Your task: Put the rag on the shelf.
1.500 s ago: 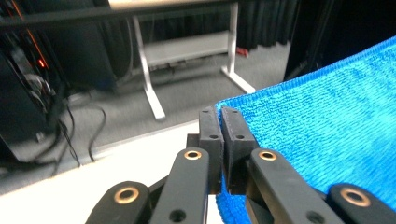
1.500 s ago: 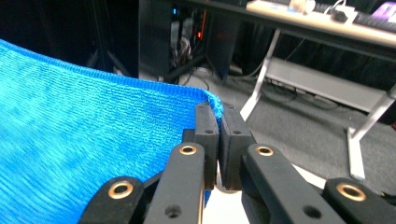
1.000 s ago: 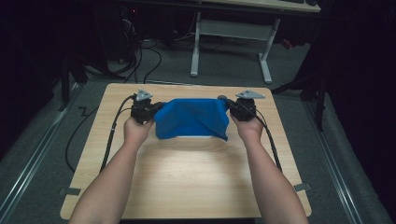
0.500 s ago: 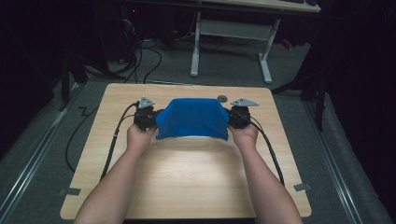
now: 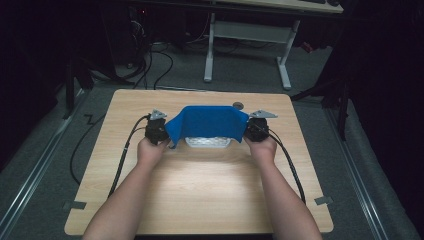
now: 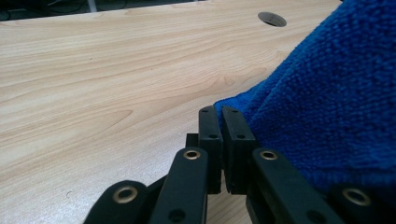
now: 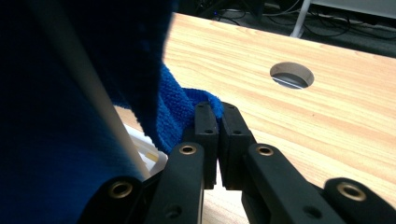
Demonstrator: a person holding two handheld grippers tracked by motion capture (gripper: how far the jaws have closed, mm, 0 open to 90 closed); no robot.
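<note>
A blue terry cloth (image 5: 207,122) hangs stretched between both grippers over the middle of the wooden table (image 5: 200,190). My left gripper (image 5: 165,131) is shut on the cloth's left corner, and in the left gripper view the jaws (image 6: 219,112) pinch the cloth's (image 6: 327,93) edge. My right gripper (image 5: 248,129) is shut on the right corner, and in the right gripper view the corner pokes out of its tips (image 7: 215,106). Under the cloth's lower edge lies a white textured object (image 5: 208,142), mostly hidden. Its white edge (image 7: 144,144) sits beside the right jaws.
A round cable hole (image 5: 238,105) sits in the tabletop just behind the cloth. Black cables (image 5: 125,155) trail from both grippers toward the table's front. A white desk frame (image 5: 285,60) and floor cables lie beyond the far edge.
Both hands have sunk toward the table with the cloth held taut. The cloth now hangs lower, its bottom edge at the white object.
</note>
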